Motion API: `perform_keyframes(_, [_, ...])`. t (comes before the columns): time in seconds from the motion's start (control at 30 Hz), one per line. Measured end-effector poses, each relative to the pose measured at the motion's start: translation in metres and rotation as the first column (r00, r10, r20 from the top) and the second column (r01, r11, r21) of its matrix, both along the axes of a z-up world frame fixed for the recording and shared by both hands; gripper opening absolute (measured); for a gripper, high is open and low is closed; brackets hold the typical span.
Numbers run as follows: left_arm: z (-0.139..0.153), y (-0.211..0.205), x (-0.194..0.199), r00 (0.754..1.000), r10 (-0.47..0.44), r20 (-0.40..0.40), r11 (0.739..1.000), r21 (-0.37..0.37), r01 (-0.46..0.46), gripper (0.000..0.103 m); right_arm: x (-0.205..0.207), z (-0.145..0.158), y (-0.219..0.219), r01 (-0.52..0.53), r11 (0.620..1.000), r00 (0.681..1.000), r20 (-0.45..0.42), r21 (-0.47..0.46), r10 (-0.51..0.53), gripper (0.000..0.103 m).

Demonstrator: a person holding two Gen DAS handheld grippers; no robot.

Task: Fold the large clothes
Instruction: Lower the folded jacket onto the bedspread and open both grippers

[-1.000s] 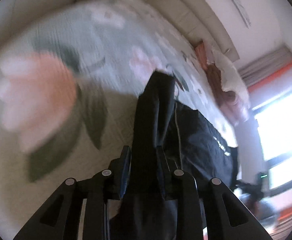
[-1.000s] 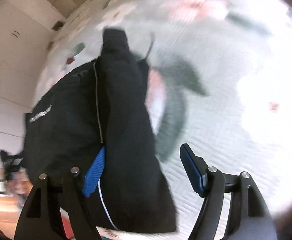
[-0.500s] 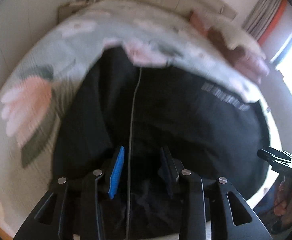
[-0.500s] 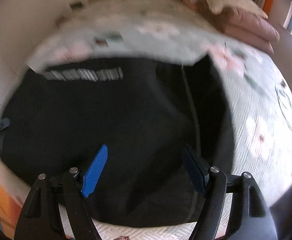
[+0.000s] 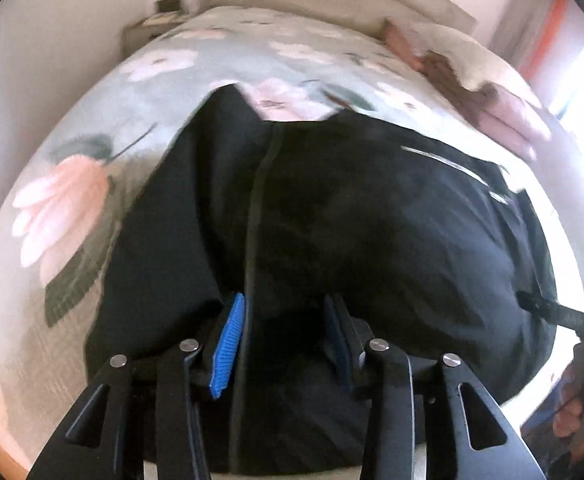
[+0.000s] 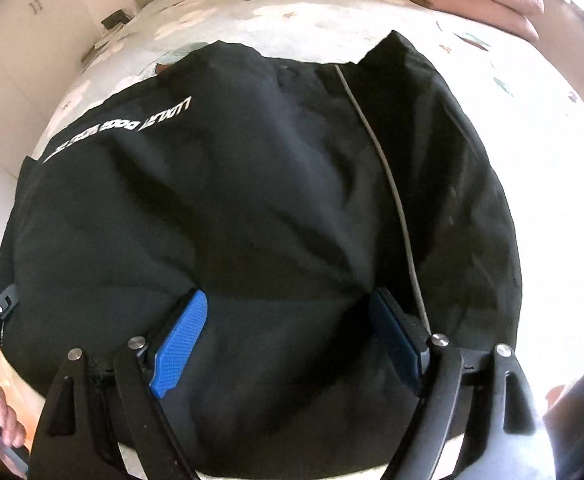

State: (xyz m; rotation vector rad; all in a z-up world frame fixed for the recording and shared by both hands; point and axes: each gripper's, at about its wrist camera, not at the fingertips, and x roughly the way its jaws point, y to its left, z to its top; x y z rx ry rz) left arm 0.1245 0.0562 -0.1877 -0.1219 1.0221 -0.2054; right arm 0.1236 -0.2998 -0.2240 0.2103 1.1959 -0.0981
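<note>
While jaws open, black garment [image 6: 252,200] overhangs bed edge [image 6: 331,476].

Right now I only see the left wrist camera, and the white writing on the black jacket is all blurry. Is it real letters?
Observer: Yes. In the right wrist view the white lettering on the black jacket is sharp: a row of capitals, upside down.
Operator: Is the right gripper pinching the jacket?
Observer: No. The right gripper is opening its jaws. Its blue pads stand apart, with cloth between them but not squeezed.
Operator: Anything else there?
Observer: The person's left hand shows at the lower left edge.
</note>
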Motion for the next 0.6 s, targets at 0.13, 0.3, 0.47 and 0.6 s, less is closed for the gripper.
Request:
perform_keyframes(0.13, [0.022, -0.011, -0.015, 1.000, 0.003, 0.021, 0.997, 0.078, -0.005, 0.050, -0.021, 0.022, 0.011, 0.001, 1.000, 1.000, 0.016, -0.023, -0.001, 0.085])
perform_keyframes(0.3, [0.083, -0.016, -0.050, 0.985, 0.024, 0.172, 0.995, 0.088, -0.040, 0.052, -0.047, 0.080, 0.029, 0.002, 1.000, 0.993, 0.120, -0.009, -0.001, 0.085])
perform_keyframes(0.47, [0.140, -0.026, -0.083, 0.962, 0.061, 0.266, 0.995, 0.062, -0.080, 0.060, -0.070, 0.143, 0.050, 0.012, 1.000, 0.967, 0.254, -0.005, -0.010, 0.086])
perform_keyframes(0.6, [0.173, -0.028, -0.108, 0.931, 0.093, 0.353, 0.992, 0.048, -0.117, 0.060, -0.092, 0.171, 0.067, 0.026, 1.000, 0.949, 0.314, -0.001, -0.024, 0.086])
